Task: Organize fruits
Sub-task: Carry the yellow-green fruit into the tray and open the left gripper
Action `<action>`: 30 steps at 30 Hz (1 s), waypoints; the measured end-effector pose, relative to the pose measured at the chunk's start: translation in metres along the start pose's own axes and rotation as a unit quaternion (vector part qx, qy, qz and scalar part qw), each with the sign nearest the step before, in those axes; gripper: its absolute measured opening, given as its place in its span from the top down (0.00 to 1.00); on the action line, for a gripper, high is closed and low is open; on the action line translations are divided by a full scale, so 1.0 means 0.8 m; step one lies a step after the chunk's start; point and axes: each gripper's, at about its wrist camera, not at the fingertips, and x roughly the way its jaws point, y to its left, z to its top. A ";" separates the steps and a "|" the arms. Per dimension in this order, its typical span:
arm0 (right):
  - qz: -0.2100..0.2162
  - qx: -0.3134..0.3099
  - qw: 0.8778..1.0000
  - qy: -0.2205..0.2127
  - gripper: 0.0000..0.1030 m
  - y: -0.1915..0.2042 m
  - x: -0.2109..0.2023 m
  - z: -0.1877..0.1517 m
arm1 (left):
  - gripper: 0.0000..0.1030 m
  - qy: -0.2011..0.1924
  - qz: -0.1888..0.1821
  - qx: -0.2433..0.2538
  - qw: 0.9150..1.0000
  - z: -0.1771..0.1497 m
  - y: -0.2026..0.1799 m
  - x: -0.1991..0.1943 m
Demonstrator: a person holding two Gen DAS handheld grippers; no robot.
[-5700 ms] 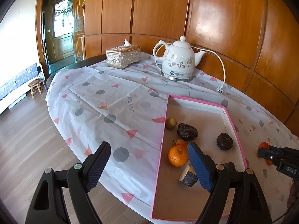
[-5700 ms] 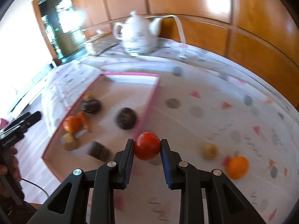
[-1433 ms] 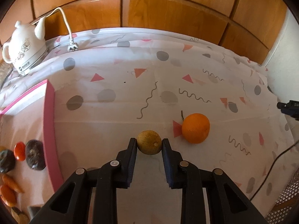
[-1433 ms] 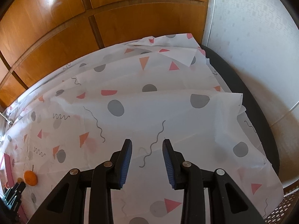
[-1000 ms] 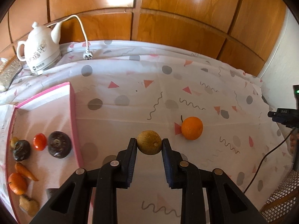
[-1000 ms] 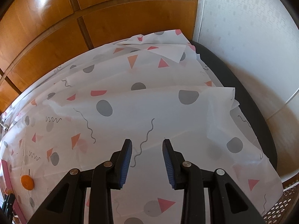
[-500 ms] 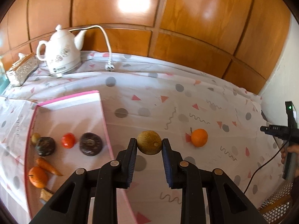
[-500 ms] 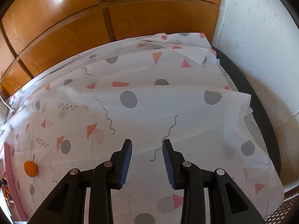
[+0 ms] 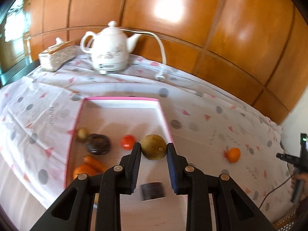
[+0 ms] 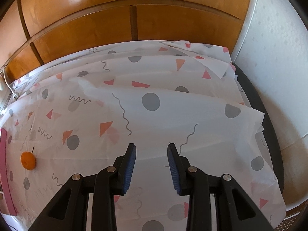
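Brown-green round fruit [image 9: 154, 146] clamped between the two blue pads of the left gripper [image 9: 154, 150], held in the air above the right-hand part of the pink-rimmed tray [image 9: 163, 115]. Both pads press on its sides.

Tray contents, left wrist view, motion-blurred: red tomato [image 9: 127, 142] just left of the held fruit; dark round fruit [image 9: 98, 144] further left; small yellowish fruit [image 9: 82, 132] by the tray's left wall; carrot [image 9: 94, 162] lying against an orange fruit [image 9: 83, 170] nearer the camera; dark cut piece [image 9: 153, 191] seen between the gripper's arms.

Loose orange [image 9: 233, 155] on the patterned tablecloth [image 9: 202, 119], well to the right of the tray; same orange [image 10: 28, 160] appears at the left edge of the right wrist view, near the tray's pink rim [image 10: 5, 173].

Right gripper [image 10: 151, 155]: jaws apart, nothing between them, hovering over bare tablecloth [image 10: 154, 119] towards the table's far end. Seen from the left wrist, it is at the right edge of the picture [image 9: 297, 158].

Back of table: white kettle [image 9: 109, 50] with cord, tissue box [image 9: 56, 54] to its left, wooden wall panels [image 9: 192, 19] behind.
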 end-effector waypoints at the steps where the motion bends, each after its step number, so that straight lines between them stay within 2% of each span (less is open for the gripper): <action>1: -0.001 -0.003 1.000 0.000 0.67 0.001 0.000 0.000 | 0.74 -0.001 0.004 -0.007 1.000 0.000 0.009 -0.002; 6: 0.001 -0.015 1.000 0.001 0.67 0.009 0.002 -0.002 | 0.74 0.000 0.017 -0.041 0.999 -0.007 0.054 -0.009; 14: 0.062 -0.074 0.995 -0.010 0.67 0.047 -0.006 -0.008 | 0.74 0.017 0.018 -0.053 0.998 -0.036 0.089 -0.010; 22: 0.075 -0.134 0.988 -0.004 0.67 0.082 -0.004 -0.021 | 0.74 0.017 0.020 -0.038 0.999 -0.040 0.080 0.003; 30: 0.071 -0.144 0.987 0.001 0.67 0.086 0.001 -0.024 | 0.73 0.024 0.042 -0.014 0.999 -0.038 0.059 0.026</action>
